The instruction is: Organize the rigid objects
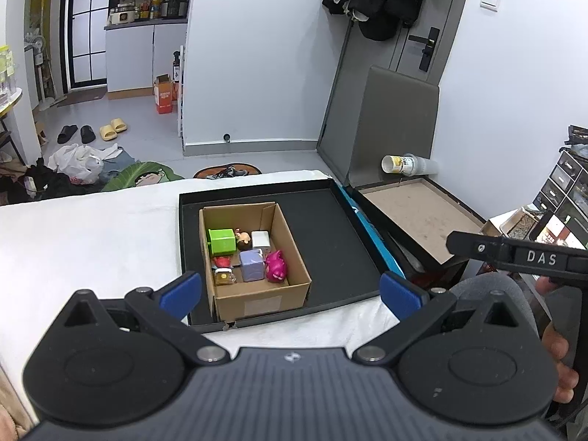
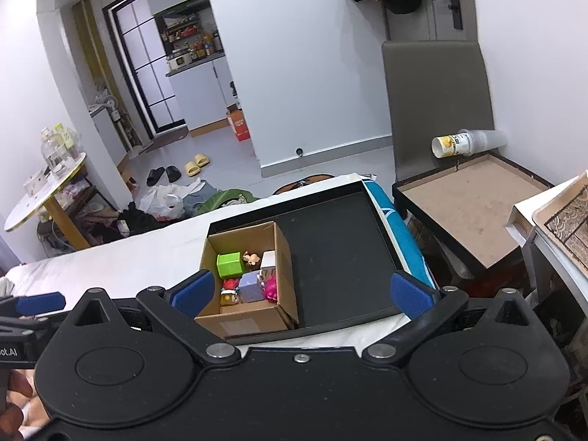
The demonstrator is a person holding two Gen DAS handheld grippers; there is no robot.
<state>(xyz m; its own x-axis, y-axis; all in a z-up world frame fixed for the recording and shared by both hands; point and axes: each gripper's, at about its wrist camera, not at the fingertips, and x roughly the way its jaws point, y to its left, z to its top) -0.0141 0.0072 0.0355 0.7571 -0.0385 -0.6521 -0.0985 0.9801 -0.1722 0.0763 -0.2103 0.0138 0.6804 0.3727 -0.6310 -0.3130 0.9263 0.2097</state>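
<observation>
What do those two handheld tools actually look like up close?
The left tool and right tool look alike: matte black plastic bodies with two round housings, triangular cut-outs, silver pivot bolts, and two fingers faced with textured blue pads. The left one's body is ribbed and greyer. White lettering "DAS" marks the right tool's handle, seen from the left wrist camera. A bare hand grips that handle.

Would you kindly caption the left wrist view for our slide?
Open left tongs hover before a cardboard box of small toys on a black tray.
</observation>
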